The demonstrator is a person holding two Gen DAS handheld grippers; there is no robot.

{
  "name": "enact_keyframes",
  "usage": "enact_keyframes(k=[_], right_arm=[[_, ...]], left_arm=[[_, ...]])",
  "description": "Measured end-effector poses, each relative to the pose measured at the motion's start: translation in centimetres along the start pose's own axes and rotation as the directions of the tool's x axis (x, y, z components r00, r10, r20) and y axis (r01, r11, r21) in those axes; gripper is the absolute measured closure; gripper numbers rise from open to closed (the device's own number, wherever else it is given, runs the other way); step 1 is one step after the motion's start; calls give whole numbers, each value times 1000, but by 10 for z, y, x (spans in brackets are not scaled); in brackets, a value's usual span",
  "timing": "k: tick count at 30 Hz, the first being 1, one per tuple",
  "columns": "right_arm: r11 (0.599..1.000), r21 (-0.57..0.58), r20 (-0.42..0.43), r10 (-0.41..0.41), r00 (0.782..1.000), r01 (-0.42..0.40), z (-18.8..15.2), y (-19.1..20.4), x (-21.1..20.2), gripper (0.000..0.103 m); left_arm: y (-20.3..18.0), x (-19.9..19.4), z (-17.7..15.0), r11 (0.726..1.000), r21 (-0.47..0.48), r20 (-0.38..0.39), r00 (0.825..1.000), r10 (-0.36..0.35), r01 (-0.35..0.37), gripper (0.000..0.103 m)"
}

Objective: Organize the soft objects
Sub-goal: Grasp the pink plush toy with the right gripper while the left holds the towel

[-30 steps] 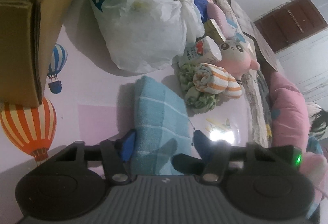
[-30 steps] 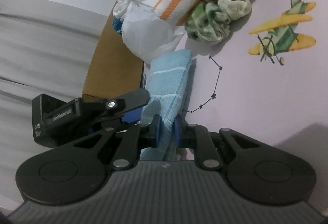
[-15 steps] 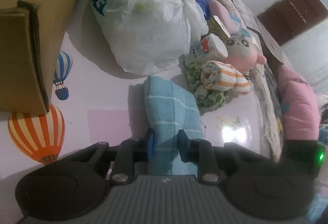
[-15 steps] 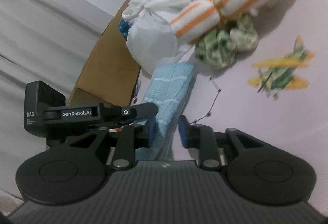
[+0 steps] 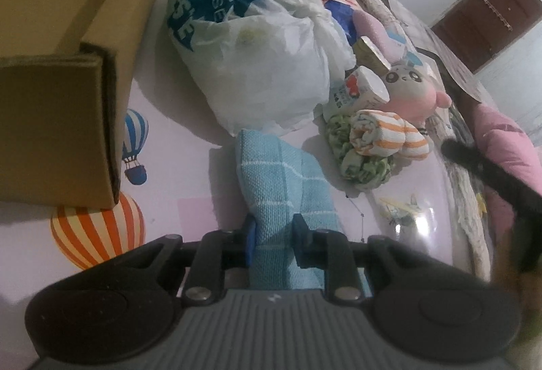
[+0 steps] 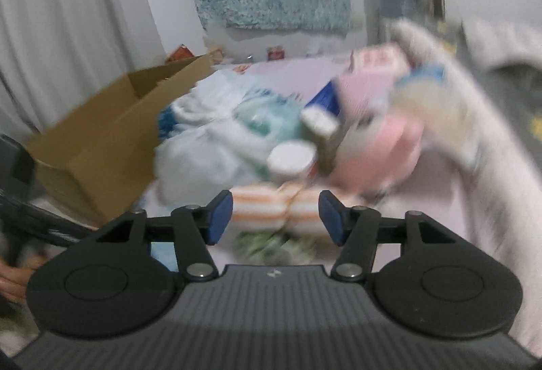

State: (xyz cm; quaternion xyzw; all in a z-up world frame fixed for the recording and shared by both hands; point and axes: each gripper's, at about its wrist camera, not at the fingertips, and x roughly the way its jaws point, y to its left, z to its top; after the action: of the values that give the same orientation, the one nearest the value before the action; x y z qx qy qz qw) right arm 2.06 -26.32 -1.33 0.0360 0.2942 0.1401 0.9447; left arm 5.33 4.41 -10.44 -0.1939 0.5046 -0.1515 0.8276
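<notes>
The sorting is looking barely begun: the blue towel point(image 5: 284, 180) is lying folded on the pink mat point(image 5: 176, 146) between the cardboard box point(image 5: 64, 72) and the pile of soft things, and the box, as far as its inside is showing, is holding nothing soft yet. The striped orange roll point(image 5: 386, 136), the green scrunchie point(image 5: 359, 163), the pink plush toy point(image 5: 413, 89) and the white plastic bag point(image 5: 257, 58) are all sitting loose beside one another, waiting to be put away. The left claw point(image 5: 272, 243) has just been closing and is now clamping its pads on the near end of the towel. The right claw point(image 6: 276, 217) has just been opening; its jaws are standing apart and gripping nothing, with the striped roll showing blurred beyond the gap.
</notes>
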Motion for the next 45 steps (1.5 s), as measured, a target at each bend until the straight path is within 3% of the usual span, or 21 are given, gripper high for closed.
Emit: enact_keyframes(k=[2, 4, 8, 10, 14, 18, 25, 29, 31, 33, 37, 38, 40, 41, 43, 45], right_arm=[[996, 2, -8, -87, 996, 87, 9, -9, 6, 40], [984, 89, -24, -152, 988, 154, 14, -26, 12, 34], [944, 289, -14, -160, 987, 158, 20, -66, 28, 19], [927, 338, -20, -165, 986, 162, 22, -80, 43, 18], [887, 444, -33, -123, 992, 125, 16, -106, 71, 19], [864, 494, -15, -103, 995, 97, 12, -119, 82, 40], [855, 513, 62, -129, 990, 79, 6, -117, 57, 43], [846, 533, 144, -123, 982, 28, 5, -121, 30, 43], [823, 567, 189, -83, 978, -40, 2, -128, 18, 43], [769, 626, 231, -23, 973, -130, -3, -139, 9, 43], [548, 760, 340, 124, 932, -350, -23, -166, 4, 43], [497, 771, 374, 153, 915, -398, -27, -169, 4, 42], [348, 783, 459, 235, 857, -515, -37, -176, 8, 42], [298, 781, 488, 256, 835, -548, -40, -176, 9, 42], [227, 788, 508, 285, 813, -573, -42, -176, 15, 42], [196, 795, 510, 298, 807, -574, -43, -171, 17, 42]], left_arm=[[2, 1, 0, 1000, -6, 2, 1000, -5, 5, 80], [4, 0, -1, 1000, -9, 4, 1000, -8, 8, 80], [5, 2, -1, 1000, -14, 7, 1000, -15, 15, 80], [5, 2, -1, 1000, -13, 6, 1000, -16, 16, 80], [4, 1, -1, 1000, -6, 10, 1000, -11, 12, 80], [3, 0, -1, 1000, -6, 25, 1000, -12, 13, 81], [2, -8, 0, 998, -19, 56, 997, -60, 61, 84], [-8, -20, 0, 995, -6, 89, 991, -102, 103, 85], [-13, -26, 1, 992, 5, 104, 987, -123, 124, 85], [-20, -32, 2, 988, 10, 117, 981, -152, 152, 86], [-30, -45, 6, 974, 8, 140, 965, -224, 225, 86], [-31, -48, 8, 971, 2, 149, 960, -236, 239, 86], [-33, -55, 11, 966, -2, 166, 952, -256, 260, 86], [-33, -59, 12, 965, -3, 175, 950, -259, 263, 86], [-34, -65, 14, 966, -1, 191, 948, -254, 259, 85], [-33, -70, 14, 966, -8, 203, 947, -250, 257, 85]])
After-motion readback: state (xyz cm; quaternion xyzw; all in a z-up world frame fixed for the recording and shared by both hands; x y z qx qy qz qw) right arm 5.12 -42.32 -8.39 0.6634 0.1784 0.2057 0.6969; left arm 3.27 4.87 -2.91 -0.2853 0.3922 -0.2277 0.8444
